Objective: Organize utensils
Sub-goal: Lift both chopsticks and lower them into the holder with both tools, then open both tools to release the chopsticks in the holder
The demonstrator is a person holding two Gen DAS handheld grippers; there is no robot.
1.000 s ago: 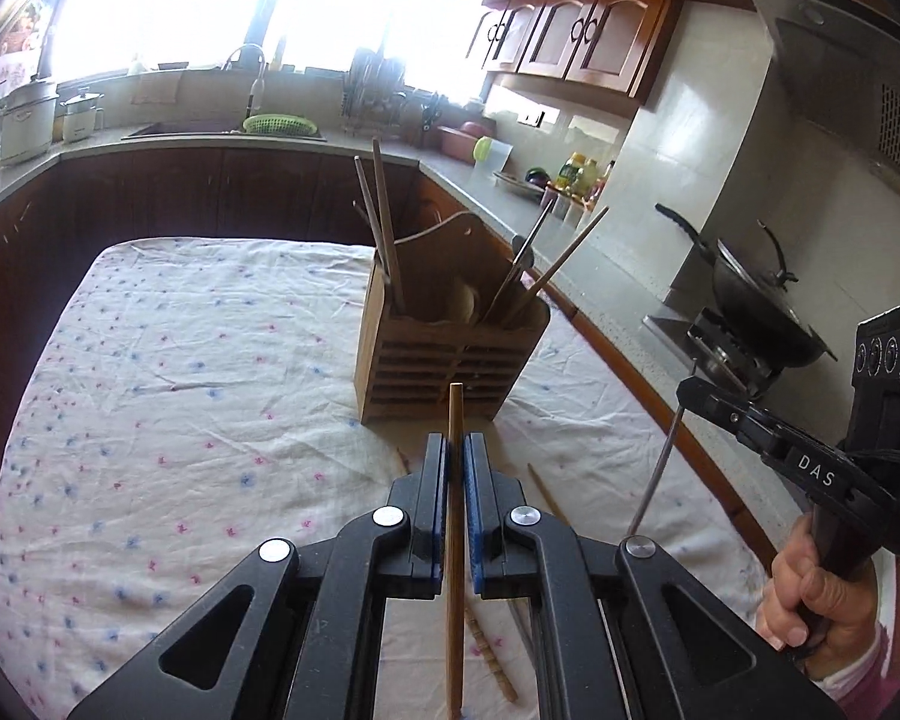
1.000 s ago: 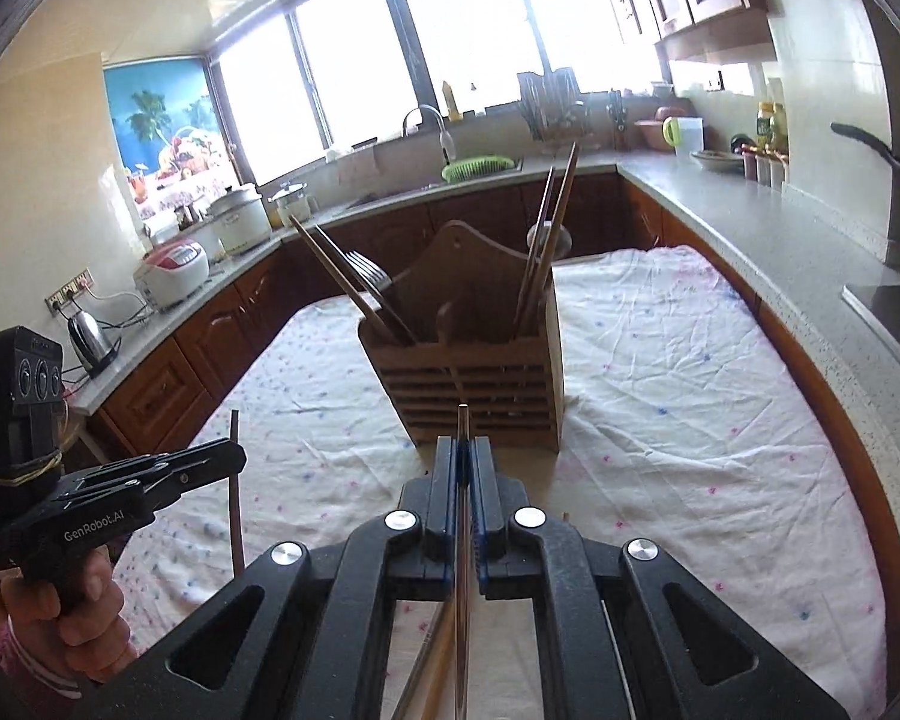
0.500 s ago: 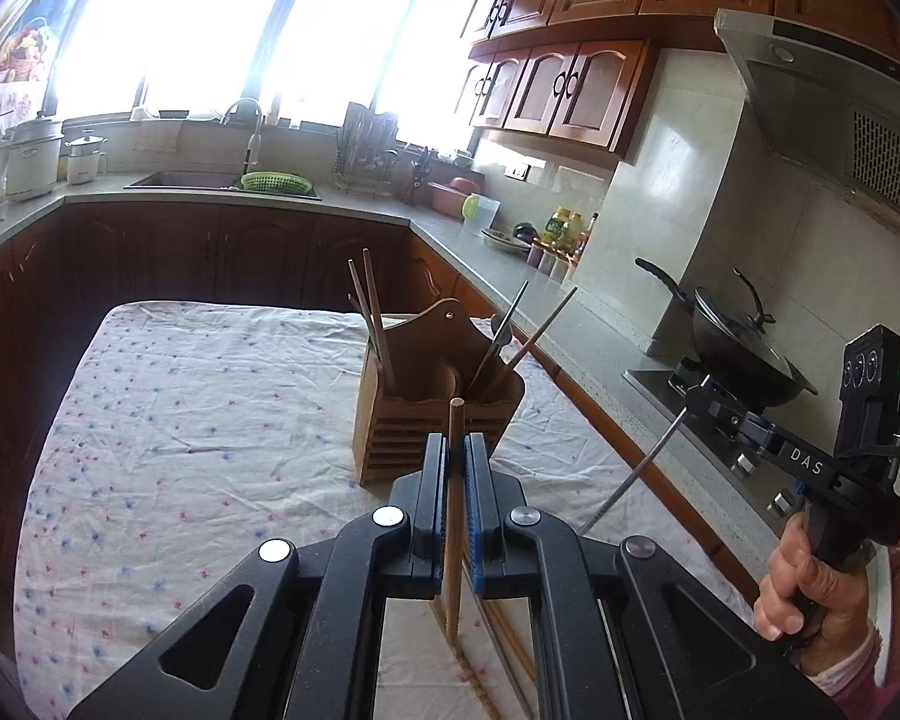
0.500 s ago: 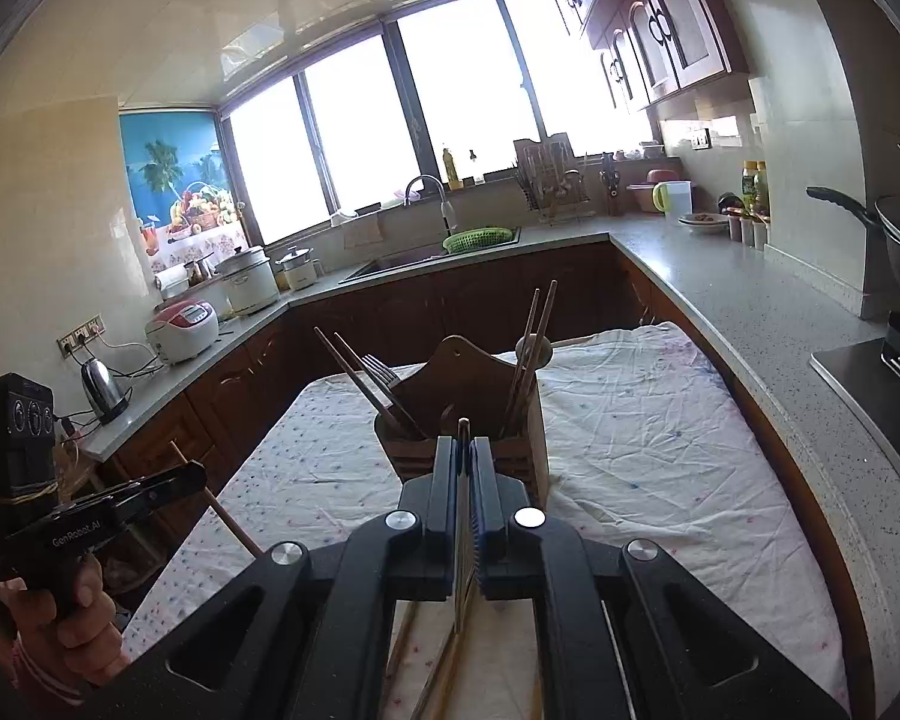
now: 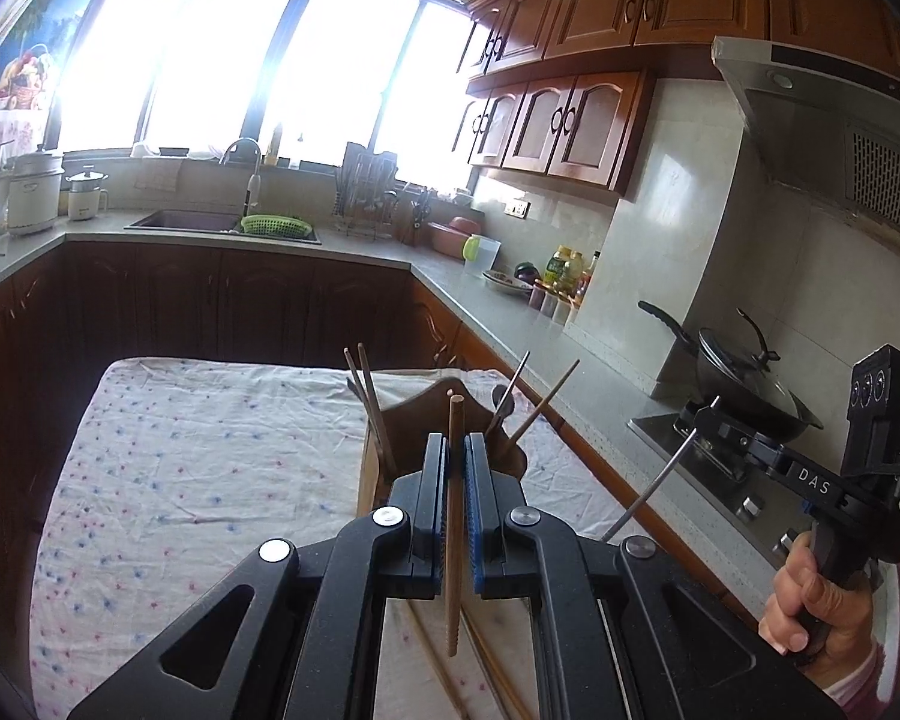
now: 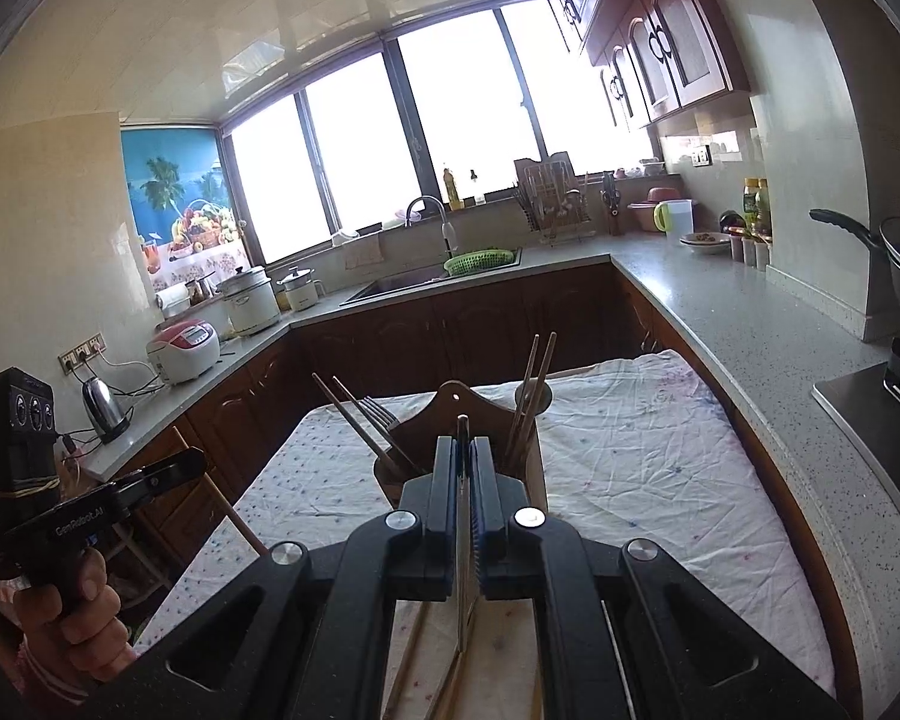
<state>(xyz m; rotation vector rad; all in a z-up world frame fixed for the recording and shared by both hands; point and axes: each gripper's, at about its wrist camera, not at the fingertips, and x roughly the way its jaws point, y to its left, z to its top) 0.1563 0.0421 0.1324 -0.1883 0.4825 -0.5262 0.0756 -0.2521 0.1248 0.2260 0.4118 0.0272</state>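
Note:
My left gripper (image 5: 457, 450) is shut on a wooden chopstick (image 5: 453, 516) that stands upright between its fingers, held high above the table. My right gripper (image 6: 463, 450) is shut on a thin metal utensil (image 6: 463, 546), seen in the left wrist view as a grey rod (image 5: 660, 480). The wooden utensil holder (image 5: 444, 420) stands on the table beyond both grippers, with chopsticks, a fork (image 6: 378, 414) and a spoon in it. Several loose chopsticks (image 6: 411, 654) lie on the cloth below the grippers.
The table carries a white flowered cloth (image 5: 198, 468). A kitchen counter (image 6: 738, 312) runs along the right, with a wok on the stove (image 5: 744, 384). A sink (image 5: 210, 222) and rice cookers (image 6: 183, 351) stand at the back and left.
Both grippers have risen well above the table with their utensils and tilted up. The holder now sits lower and farther off in both views.

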